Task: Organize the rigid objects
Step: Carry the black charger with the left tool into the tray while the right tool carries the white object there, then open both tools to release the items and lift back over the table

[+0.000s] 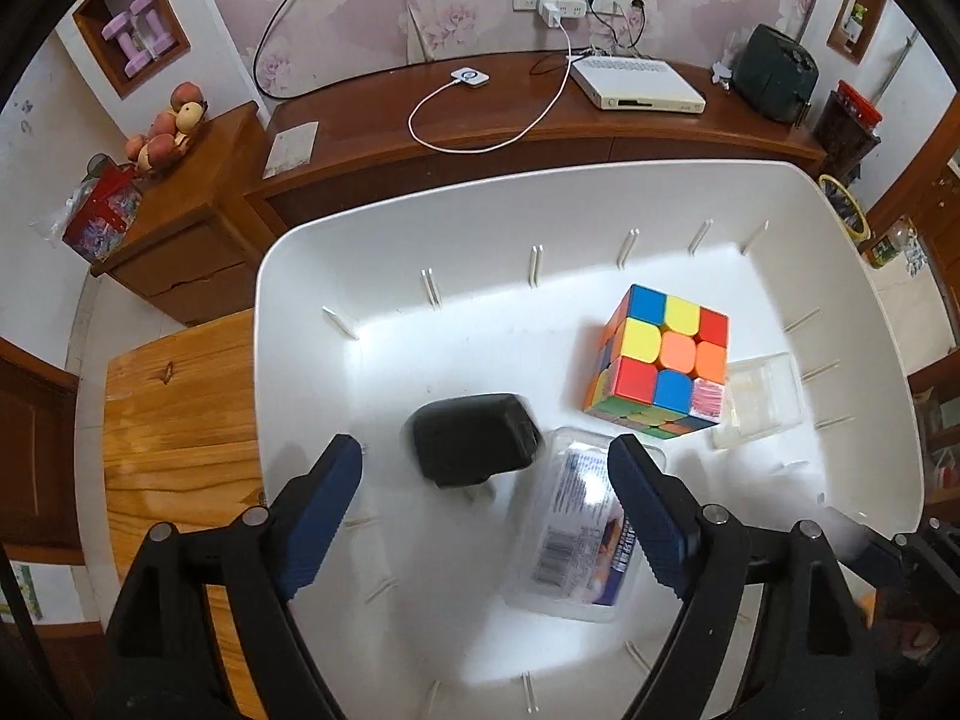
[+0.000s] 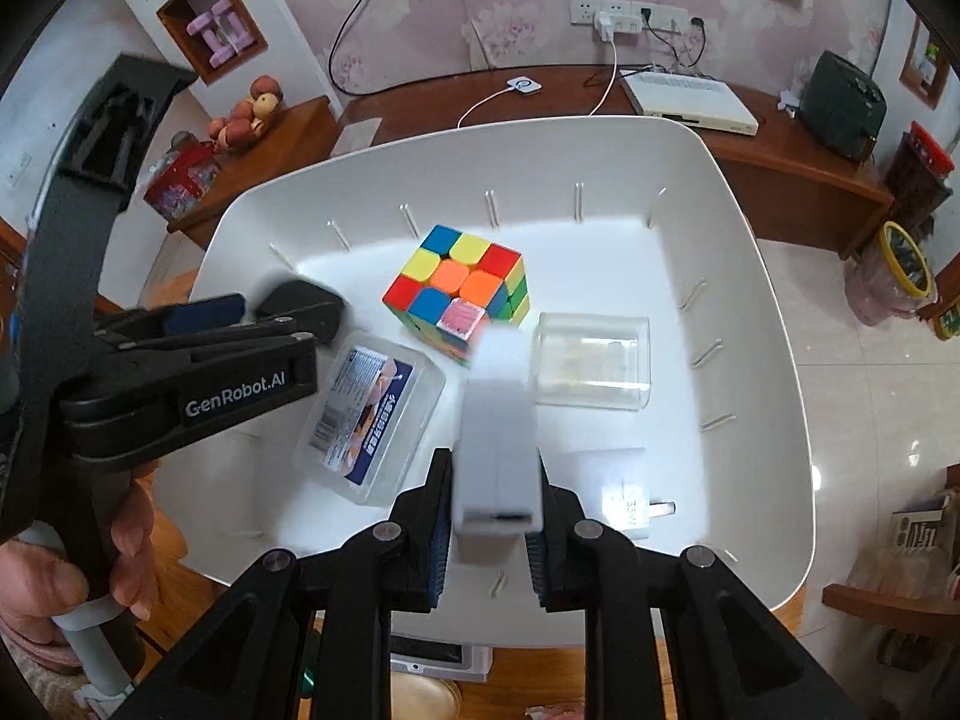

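Right wrist view: the right hand-held gripper (image 2: 489, 525) clamps a white block (image 2: 495, 426), long axis pointing forward over the bin (image 2: 774, 360); the left hand-held gripper (image 1: 486, 510) hangs open, empty.

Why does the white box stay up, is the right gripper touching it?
Touching. The right wrist view shows the right gripper with both fingers pressed flat against the sides of the white box, no gap, holding it above the bin.

Floral pink wall (image 1: 372, 12), wooden sideboard (image 1: 540, 132)
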Demonstrator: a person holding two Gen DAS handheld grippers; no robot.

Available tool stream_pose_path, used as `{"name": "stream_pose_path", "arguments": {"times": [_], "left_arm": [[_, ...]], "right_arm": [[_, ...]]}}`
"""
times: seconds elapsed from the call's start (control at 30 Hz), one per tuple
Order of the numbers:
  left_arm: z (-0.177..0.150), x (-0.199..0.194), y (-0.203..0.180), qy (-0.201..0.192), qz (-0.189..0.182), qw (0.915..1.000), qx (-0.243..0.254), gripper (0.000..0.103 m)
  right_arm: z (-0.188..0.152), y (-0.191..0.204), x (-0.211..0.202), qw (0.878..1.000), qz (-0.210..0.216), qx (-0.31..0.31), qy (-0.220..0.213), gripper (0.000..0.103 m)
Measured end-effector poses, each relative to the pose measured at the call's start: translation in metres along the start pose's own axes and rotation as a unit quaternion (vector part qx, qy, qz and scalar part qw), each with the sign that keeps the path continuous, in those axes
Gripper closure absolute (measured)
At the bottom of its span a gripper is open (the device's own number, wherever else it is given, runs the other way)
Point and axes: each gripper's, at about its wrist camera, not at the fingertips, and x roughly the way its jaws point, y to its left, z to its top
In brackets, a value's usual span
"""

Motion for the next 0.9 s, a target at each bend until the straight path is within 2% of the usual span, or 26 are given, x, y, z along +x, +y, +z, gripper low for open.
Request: {"name": "stream_pose_path", "arguments": {"times": [0.07,0.13,0.17,0.5,0.9], "left_arm": [[-0.001,-0.003,0.001,0.004,-0.006,1.0,-0.003,0.017],[-0.004,-0.008,0.003,0.005,-0.01,0.9999,-0.006,0.017],[-0.005,-0.01,0.003,0.004,-0.011,0.9999,-0.006,0.017],[-0.027,-0.055,-0.004,-0.027,-0.023,0.9994,-0.001,0.017],[-0.051,-0.131,-0.01,-0.082,-0.03,0.9962,-0.002,0.017]], "right_arm": [[-0.001,0.003,-0.003,1.0,0.0,-0.01,-0.007,0.068],[-0.003,0.005,-0.01,1.0,-0.004,-0.013,-0.021,0.05],[-0.004,0.005,-0.014,0.999,-0.004,-0.013,-0.029,0.048],[-0.025,0.013,-0.048,0.998,-0.004,-0.035,-0.058,0.048],[-0.057,0.018,-0.105,0.994,0.0,-0.049,-0.096,0.048]]}}
